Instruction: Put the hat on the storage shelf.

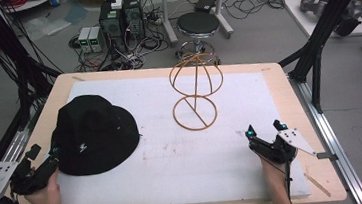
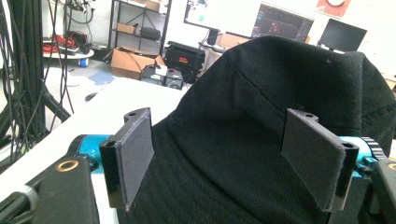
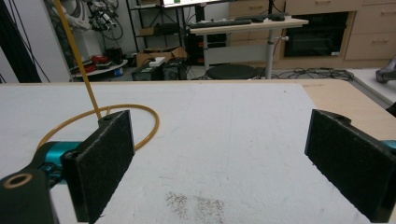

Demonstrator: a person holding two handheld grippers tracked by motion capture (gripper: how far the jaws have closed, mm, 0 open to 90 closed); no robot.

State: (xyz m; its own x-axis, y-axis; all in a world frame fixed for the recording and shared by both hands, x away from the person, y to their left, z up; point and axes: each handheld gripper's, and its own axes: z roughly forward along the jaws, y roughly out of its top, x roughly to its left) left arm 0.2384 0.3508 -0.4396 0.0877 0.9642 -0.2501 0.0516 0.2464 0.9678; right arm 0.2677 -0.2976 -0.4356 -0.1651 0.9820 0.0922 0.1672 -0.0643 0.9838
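Note:
A black bucket hat (image 1: 94, 133) lies on the left of the white mat (image 1: 184, 157). My left gripper (image 1: 44, 151) sits at the hat's near-left edge, held by a hand. In the left gripper view the hat (image 2: 280, 93) rises straight ahead. Its brim runs between the two wide-apart pads (image 2: 133, 154) of the left gripper (image 2: 224, 158), which stands open, with no pad pressing on it. A gold wire hat stand (image 1: 195, 88) stands upright at the mat's middle back. My right gripper (image 1: 263, 127) is open at the near right with nothing between its pads (image 3: 102, 163). The stand's base ring (image 3: 149, 126) lies ahead to its left.
The mat covers most of a wooden table (image 1: 322, 179). Beyond the far edge are a round stool (image 1: 197, 25), computer boxes (image 1: 120, 17) and tangled cables on the floor. A black frame strut (image 1: 327, 22) slants at the right.

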